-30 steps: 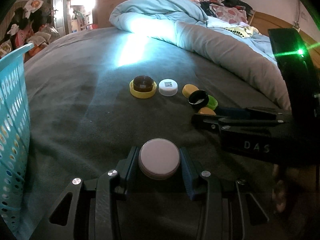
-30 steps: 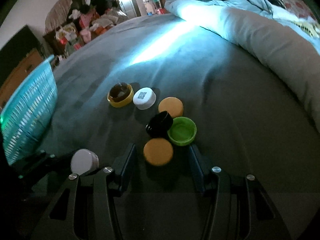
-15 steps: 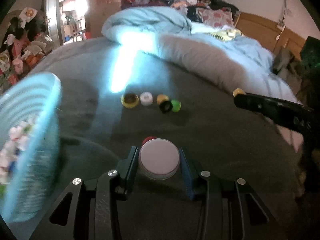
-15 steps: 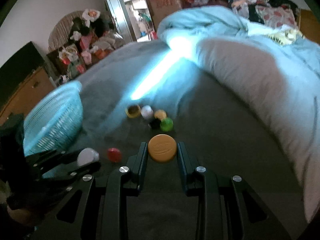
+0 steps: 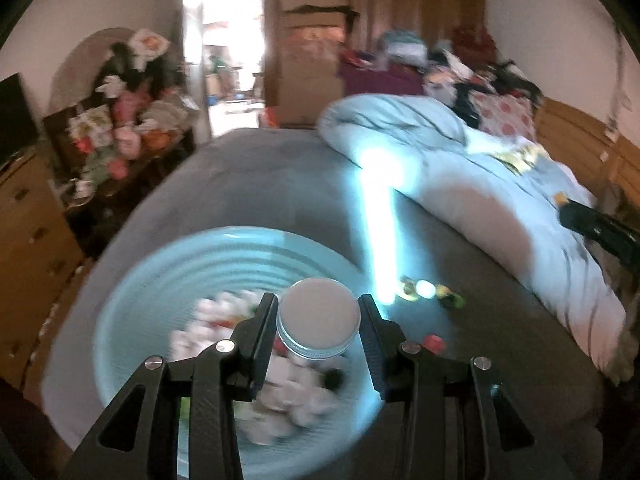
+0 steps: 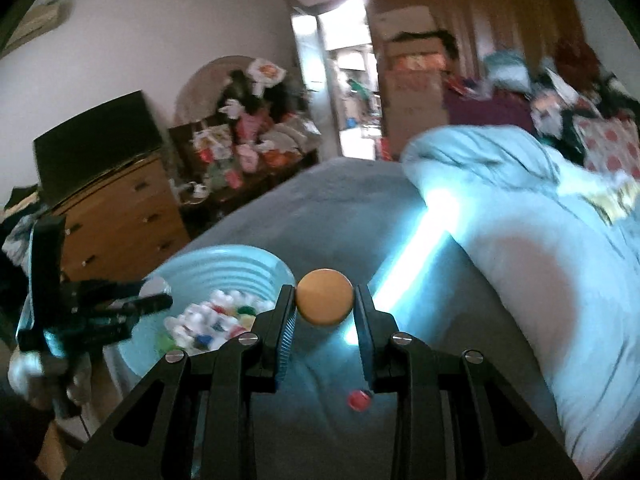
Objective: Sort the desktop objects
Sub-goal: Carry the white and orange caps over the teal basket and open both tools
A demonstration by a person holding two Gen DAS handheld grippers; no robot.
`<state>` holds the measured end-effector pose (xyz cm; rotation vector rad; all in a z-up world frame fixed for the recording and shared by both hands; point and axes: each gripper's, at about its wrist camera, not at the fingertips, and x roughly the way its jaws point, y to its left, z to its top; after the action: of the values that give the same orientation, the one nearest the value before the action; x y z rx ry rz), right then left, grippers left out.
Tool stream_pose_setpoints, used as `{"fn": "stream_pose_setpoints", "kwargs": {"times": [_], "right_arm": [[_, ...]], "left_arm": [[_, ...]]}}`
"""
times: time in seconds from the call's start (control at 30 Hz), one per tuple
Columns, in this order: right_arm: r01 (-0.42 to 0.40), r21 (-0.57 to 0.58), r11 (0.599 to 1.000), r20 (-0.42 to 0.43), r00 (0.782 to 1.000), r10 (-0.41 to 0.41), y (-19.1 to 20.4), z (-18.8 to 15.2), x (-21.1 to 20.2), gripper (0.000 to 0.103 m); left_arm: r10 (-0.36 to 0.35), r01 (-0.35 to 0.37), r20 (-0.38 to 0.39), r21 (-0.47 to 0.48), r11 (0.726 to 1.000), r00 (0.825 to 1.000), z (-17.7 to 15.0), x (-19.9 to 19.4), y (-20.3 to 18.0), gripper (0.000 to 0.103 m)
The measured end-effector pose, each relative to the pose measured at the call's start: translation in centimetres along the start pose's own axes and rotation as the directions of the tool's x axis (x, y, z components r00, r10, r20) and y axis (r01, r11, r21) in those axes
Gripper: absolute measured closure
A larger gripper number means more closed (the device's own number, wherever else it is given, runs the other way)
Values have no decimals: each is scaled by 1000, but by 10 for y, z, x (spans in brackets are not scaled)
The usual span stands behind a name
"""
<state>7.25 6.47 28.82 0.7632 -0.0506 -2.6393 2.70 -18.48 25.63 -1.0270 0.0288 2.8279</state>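
Bottle caps are the things being sorted: the left gripper (image 5: 319, 322) is clamped on a silver-rimmed screw cap (image 5: 319, 318) at lower centre of its view, above the blurred light-blue basket (image 5: 132, 292) that already holds a heap of caps. The right gripper (image 6: 324, 308) pinches an orange cap (image 6: 324, 302) at frame centre. A red cap (image 6: 357, 400) lies on the grey bed (image 6: 320, 200); a small cluster of caps (image 5: 432, 294) sits right of centre.

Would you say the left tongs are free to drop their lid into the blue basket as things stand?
Probably yes: the left tongs hold the lid above the open basket, and nothing shows between them.
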Motion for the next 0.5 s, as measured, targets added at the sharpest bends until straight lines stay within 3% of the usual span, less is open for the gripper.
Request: {"fn": "stream_pose_setpoints", "kwargs": {"times": [0.17,0.4,0.5], "right_arm": [[-37,-83,996,-16,999,36,47,33,24,77],[-113,-87,990,-98,990,105,89,66,69,77],[-141,-88,986,-155,980,127,102,74,91,77]], "left_arm": [[91,-91,0,13,996,996,19,-8,53,60],[139,-136,-75,36,990,987,33,1,108,60],[116,-109,-154,56,992,981,31,20,118,60]]}}
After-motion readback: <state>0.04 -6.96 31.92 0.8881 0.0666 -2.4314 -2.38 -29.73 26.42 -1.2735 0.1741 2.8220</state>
